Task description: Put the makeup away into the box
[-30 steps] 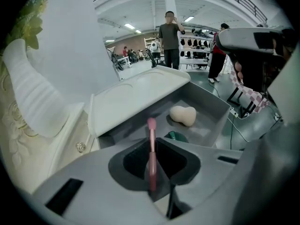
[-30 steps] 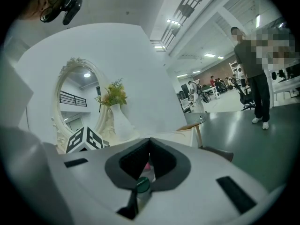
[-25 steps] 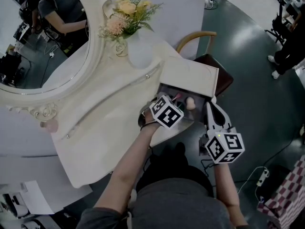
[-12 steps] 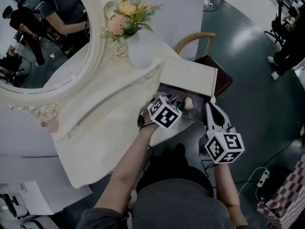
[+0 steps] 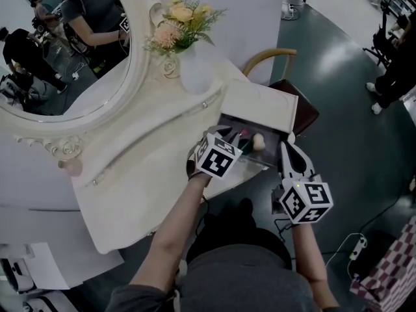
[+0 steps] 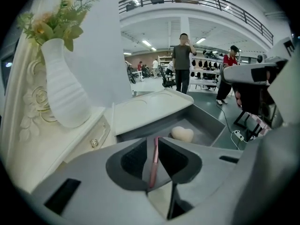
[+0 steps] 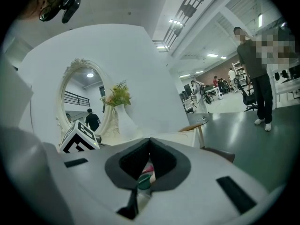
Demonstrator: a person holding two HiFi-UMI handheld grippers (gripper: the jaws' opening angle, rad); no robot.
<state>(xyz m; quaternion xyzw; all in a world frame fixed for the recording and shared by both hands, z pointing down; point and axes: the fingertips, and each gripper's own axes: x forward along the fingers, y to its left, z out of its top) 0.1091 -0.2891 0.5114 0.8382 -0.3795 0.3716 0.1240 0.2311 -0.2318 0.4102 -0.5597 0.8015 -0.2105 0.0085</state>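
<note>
I read the left hand-held gripper [image 6: 153,140] as released, its jaws just opening. A thin pink pencil [image 6: 154,161] shows in the gap, above the matte grey box [image 6: 206,125]. A smooth heart-shaped sponge [image 6: 182,134] lies inside. The right hand-held gripper [image 7: 150,139] is clenched, tips together.

The left gripper [image 6: 153,143] had just been opening its jaws, a pink stick [image 6: 153,165] loose between them, while the right gripper [image 7: 150,141] had its tips together.
</note>
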